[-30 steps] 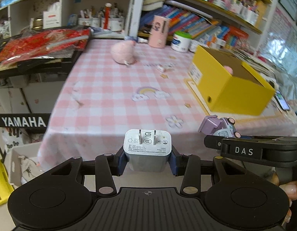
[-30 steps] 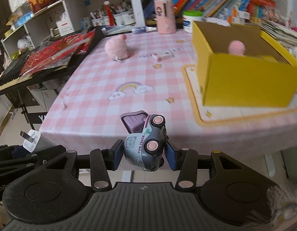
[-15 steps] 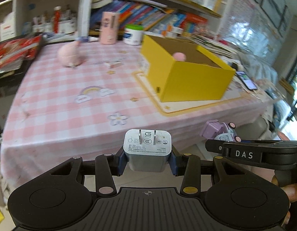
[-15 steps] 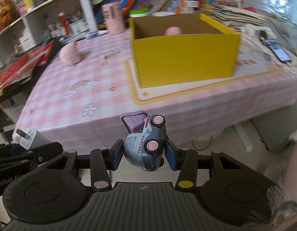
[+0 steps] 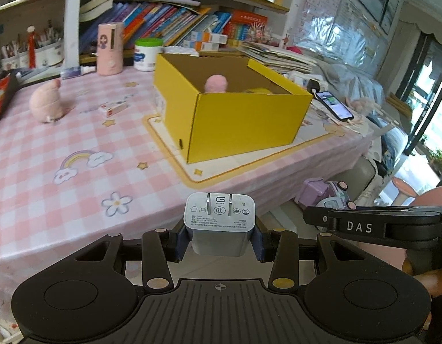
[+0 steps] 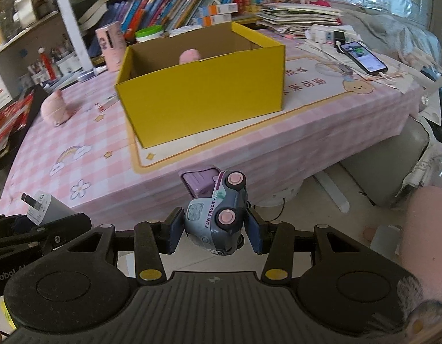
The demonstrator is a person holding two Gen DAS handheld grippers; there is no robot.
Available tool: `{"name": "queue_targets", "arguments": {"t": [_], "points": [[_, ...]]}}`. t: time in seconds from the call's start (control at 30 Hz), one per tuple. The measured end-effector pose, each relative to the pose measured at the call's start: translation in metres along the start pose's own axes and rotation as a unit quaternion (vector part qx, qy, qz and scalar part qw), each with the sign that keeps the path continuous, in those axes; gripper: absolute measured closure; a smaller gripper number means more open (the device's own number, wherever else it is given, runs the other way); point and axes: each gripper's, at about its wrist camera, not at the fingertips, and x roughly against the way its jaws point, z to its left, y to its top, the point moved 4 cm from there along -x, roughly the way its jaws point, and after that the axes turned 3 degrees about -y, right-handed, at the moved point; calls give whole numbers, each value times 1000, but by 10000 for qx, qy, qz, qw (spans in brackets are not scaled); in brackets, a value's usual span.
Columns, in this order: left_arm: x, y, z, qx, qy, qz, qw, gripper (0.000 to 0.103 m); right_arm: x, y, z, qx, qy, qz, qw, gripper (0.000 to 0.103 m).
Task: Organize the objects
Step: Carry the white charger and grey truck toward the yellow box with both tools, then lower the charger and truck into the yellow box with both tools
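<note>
My left gripper [image 5: 219, 242] is shut on a white wall charger [image 5: 219, 223], prongs facing up, held off the near edge of the pink checked table [image 5: 48, 132]. My right gripper [image 6: 213, 230] is shut on a grey and purple toy truck [image 6: 216, 212], also short of the table edge. An open yellow cardboard box [image 5: 235, 114] stands on a mat on the table, with a pink plush [image 5: 216, 83] inside it. The box [image 6: 203, 94] is straight ahead in the right wrist view. Each gripper shows at the side of the other's view.
A pink plush toy [image 5: 46, 104] and a small red and white box [image 5: 112, 109] lie on the table left of the yellow box. A pink cup [image 5: 109, 48] and a white jar [image 5: 147, 54] stand at the back. A phone [image 6: 361, 56] lies at the right. Bookshelves behind.
Both grippers have swung right, so the yellow box now sits ahead and nearer the centre. The charger and the truck stay held.
</note>
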Motion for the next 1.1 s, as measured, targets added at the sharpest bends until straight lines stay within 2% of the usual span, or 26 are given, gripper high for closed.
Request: {"name": "queue_targets", "arguments": {"t": [0.63,1.1], "points": [[-36,43,-13,-32,-111,-107,9999,61,-31,48,-19,12,82,14,10000,59],[-49,107,-33,-335,-91,-808,9961,61,-27,127,-35,136,228,-689,9973,59]]}}
